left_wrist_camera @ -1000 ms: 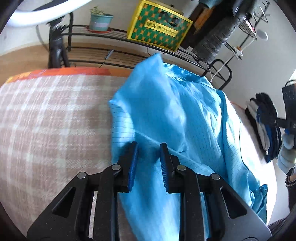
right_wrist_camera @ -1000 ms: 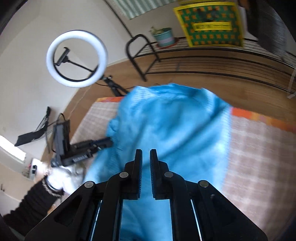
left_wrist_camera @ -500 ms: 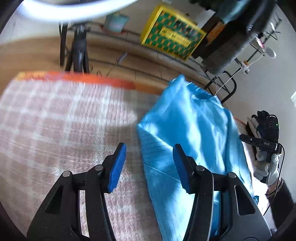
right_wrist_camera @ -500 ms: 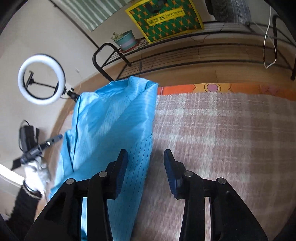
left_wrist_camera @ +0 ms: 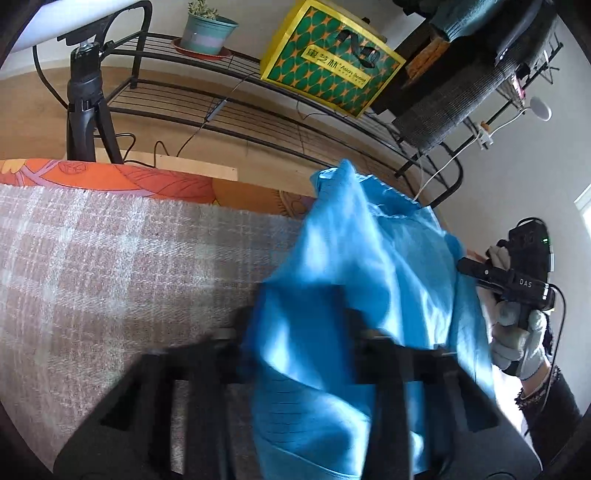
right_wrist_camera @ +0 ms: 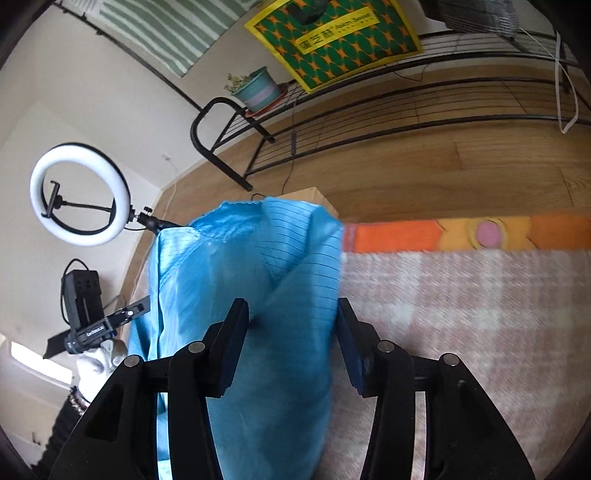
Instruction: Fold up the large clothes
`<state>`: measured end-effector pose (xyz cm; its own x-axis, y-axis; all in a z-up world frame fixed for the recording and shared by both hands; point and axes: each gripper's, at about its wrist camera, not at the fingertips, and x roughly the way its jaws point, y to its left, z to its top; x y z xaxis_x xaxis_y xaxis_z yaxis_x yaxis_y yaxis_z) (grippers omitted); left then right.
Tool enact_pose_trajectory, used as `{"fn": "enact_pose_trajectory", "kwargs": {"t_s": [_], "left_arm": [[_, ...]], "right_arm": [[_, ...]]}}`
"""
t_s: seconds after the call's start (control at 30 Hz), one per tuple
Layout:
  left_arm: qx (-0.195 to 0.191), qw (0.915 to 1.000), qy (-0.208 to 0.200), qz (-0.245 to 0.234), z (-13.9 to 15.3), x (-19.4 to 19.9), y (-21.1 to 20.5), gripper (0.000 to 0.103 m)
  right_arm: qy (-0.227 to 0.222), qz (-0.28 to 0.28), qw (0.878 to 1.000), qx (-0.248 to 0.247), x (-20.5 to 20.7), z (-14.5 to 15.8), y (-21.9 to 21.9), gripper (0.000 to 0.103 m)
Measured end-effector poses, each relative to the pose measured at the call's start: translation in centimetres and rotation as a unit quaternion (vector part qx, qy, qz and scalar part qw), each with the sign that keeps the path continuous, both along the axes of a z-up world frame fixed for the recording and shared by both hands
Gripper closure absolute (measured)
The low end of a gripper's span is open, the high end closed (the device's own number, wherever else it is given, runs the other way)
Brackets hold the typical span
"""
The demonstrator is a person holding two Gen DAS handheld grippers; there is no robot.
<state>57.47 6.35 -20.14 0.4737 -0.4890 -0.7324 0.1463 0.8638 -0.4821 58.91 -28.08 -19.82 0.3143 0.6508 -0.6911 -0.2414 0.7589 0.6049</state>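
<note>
A large bright blue garment [left_wrist_camera: 354, 280] lies bunched on a pink-and-white checked blanket [left_wrist_camera: 110, 266]. In the left wrist view its cloth drapes between my left gripper's [left_wrist_camera: 299, 328] jaws, which stand wide apart, blurred and partly hidden by the fabric. In the right wrist view the garment [right_wrist_camera: 258, 280] is a long folded strip with its collar end at the far edge. My right gripper [right_wrist_camera: 291, 339] is open, its jaws either side of the strip, not pinching it. The other gripper shows in each view, held by a gloved hand [left_wrist_camera: 517, 328].
An orange flowered mat [right_wrist_camera: 461, 232] edges the checked blanket [right_wrist_camera: 461, 314]. Beyond it are a wooden floor, a black metal rack [left_wrist_camera: 236, 114] with a potted plant [left_wrist_camera: 208, 27] and a yellow-green box [left_wrist_camera: 332, 62]. A ring light on a tripod [right_wrist_camera: 79, 194] stands at left.
Both grippers let go of the garment and opened wide. The left gripper has moved in so the blue cloth now lies across its open jaws. The right gripper now straddles the folded strip.
</note>
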Motion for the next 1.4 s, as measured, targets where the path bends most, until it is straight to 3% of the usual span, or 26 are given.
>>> {"fn": "enact_pose_trajectory", "kwargs": {"t_s": [0.03, 0.07, 0.17, 0.27, 0.53, 0.9, 1.17, 1.4], "left_arm": [[0.003, 1.0, 0.002, 0.001, -0.1, 0.0, -0.1, 0.102], [0.003, 1.0, -0.005, 0.004, 0.1, -0.2, -0.1, 0.102], [0.003, 0.9995, -0.028, 0.012, 1.1, -0.9, -0.2, 0.103], [-0.005, 0.9985, -0.05, 0.023, 2.9, -1.8, 0.2, 0.103], [0.016, 0.9953, -0.094, 0.016, 7.4, -5.4, -0.6, 0.103], [0.022, 0.9891, -0.145, 0.012, 14.0, -14.2, -1.5, 0.103], [0.023, 0.9895, -0.142, 0.016, 15.0, -21.6, -0.4, 0.103], [0.048, 0.9909, -0.125, 0.008, 13.6, -28.9, -0.4, 0.103]], "right_arm": [[0.005, 0.009, 1.0, 0.0, 0.2, -0.3, 0.3, 0.092], [0.005, 0.011, 1.0, -0.005, 0.1, -0.3, 0.5, 0.098], [-0.022, 0.012, 1.0, -0.008, -0.8, 0.8, 0.4, 0.1], [-0.049, 0.011, 0.999, 0.0, -1.9, 2.9, -0.1, 0.101], [-0.101, 0.017, 0.995, -0.01, -5.6, 8.4, -0.2, 0.102], [-0.151, 0.032, 0.987, -0.034, -13.0, 15.8, -0.7, 0.102], [-0.17, 0.044, 0.982, -0.065, -20.8, 18.6, -1.9, 0.102], [-0.175, 0.036, 0.98, -0.088, -29.4, 18.4, -2.0, 0.102]]}}
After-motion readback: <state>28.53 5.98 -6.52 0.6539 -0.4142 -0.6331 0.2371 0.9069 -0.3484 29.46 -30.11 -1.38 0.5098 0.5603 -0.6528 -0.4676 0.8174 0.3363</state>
